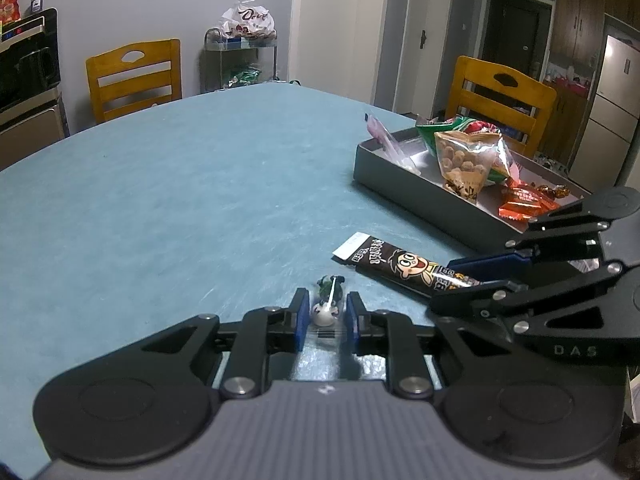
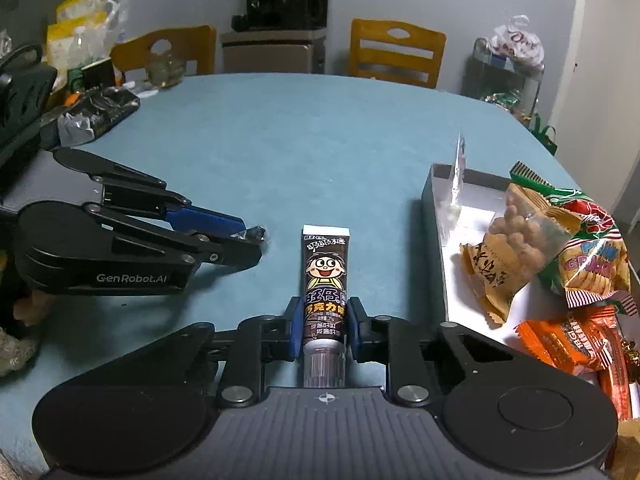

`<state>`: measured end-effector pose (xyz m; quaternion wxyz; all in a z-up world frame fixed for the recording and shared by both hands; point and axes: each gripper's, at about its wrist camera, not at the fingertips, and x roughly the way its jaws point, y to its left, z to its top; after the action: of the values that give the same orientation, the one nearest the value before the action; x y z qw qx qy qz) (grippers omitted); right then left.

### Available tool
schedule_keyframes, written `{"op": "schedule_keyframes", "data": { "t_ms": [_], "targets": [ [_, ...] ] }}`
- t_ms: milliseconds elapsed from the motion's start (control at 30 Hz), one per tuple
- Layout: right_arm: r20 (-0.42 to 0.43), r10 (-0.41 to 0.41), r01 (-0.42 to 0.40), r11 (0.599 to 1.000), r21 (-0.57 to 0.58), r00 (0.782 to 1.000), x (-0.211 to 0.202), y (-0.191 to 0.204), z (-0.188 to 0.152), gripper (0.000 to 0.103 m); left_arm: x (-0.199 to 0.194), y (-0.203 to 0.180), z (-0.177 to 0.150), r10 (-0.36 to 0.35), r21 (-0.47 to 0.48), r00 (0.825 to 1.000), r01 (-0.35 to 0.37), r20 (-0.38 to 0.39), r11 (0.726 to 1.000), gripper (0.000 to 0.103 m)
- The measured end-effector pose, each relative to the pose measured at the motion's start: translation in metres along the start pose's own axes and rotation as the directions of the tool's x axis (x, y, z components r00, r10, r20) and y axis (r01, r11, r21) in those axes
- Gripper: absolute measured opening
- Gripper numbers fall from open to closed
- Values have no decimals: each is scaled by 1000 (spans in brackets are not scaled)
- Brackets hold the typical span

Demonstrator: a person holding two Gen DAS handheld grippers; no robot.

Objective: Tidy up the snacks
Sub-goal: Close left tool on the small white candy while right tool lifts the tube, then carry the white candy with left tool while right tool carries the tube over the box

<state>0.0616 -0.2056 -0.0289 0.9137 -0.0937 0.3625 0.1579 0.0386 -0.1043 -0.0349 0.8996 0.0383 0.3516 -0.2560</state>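
Note:
My left gripper [image 1: 327, 312] is shut on a small wrapped candy [image 1: 329, 304] with a white ball end, low over the blue table. My right gripper [image 2: 323, 320] is shut on a dark chocolate snack tube [image 2: 325, 280] with a cartoon face, which lies flat on the table; the tube also shows in the left wrist view [image 1: 404, 268]. The grey tray [image 1: 408, 188] at the right holds a peanut bag [image 1: 466, 160], a green chip bag [image 2: 588, 256] and orange wrapped snacks [image 1: 524, 204].
The blue table [image 1: 180, 184] stretches ahead. Wooden chairs [image 1: 134, 76] stand at the far edge. A dark packet and clutter [image 2: 96, 112] lie at the table's far left in the right wrist view. A cart with a bag [image 1: 244, 40] stands by the wall.

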Motion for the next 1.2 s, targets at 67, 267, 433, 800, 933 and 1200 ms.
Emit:
{"op": "schedule_keyframes", "data": {
  "t_ms": [67,267,433,800,933,1200],
  "targets": [
    [6,0,0,1000,0,1000,-1,1,0,24,-1,0,0,4,0,1000,-4,0,1000,17],
    [27,2,-2,1000,14,1000,-2,1,-3,24,-1,-3,0,18,-3,1000,-18,-1,1000,17],
    [64,-2,0,1000,24,998,-12,-3,-3,24,0,-6,0,25,2,1000,-25,0,1000,17],
    [143,-15,16,1000,-2,990,-31,-3,9,24,1,-7,0,29,8,1000,-29,2,1000,16],
    [173,-16,19,1000,-17,985,-38,-1,10,24,1,-7,0,29,9,1000,-29,2,1000,16],
    [228,-28,36,999,-29,973,-46,-2,12,24,1,-7,0,28,9,1000,-28,3,1000,16]
  ]
}}
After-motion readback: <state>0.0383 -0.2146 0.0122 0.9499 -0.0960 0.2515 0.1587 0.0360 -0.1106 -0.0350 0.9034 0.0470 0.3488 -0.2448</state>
